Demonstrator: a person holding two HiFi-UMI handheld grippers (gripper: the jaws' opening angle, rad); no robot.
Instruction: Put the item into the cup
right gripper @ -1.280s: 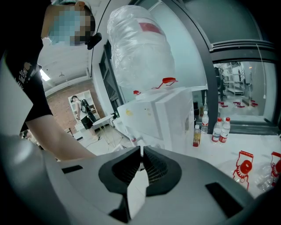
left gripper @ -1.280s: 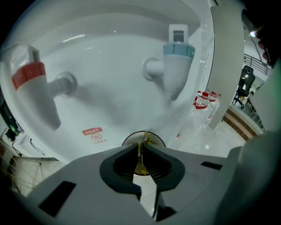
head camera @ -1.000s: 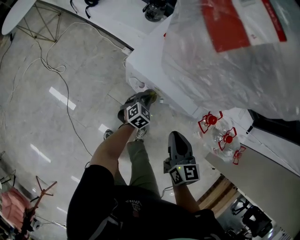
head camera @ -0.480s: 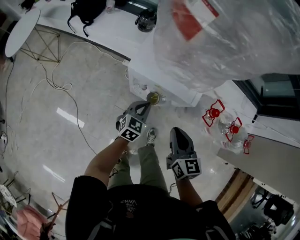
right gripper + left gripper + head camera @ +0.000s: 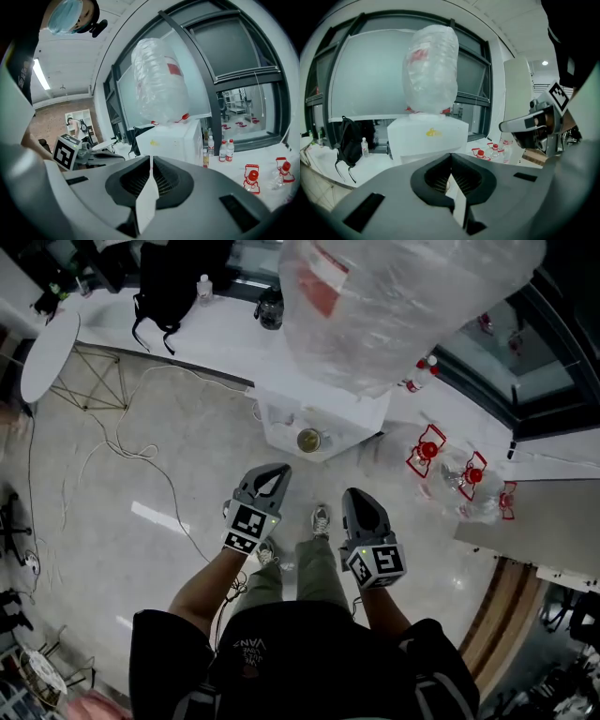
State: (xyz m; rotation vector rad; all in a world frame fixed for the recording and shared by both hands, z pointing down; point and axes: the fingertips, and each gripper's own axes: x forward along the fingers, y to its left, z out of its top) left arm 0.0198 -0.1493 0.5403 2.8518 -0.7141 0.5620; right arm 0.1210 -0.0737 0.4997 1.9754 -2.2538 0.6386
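The left gripper (image 5: 279, 469) has its jaws pressed together with nothing between them. The right gripper (image 5: 355, 494) is likewise closed and empty. Both hang side by side over the floor (image 5: 112, 521), aimed at a white dispenser (image 5: 352, 423). A round cup (image 5: 308, 440) sits on the dispenser's ledge, just ahead of the left gripper. Which item is meant I cannot tell. Red-capped bottles (image 5: 457, 482) lie to the right.

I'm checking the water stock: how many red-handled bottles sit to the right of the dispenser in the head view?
3, in a row right of the dispenser: near bottle, middle bottle, far bottle. Their clear bodies overlap, so another may be hidden.
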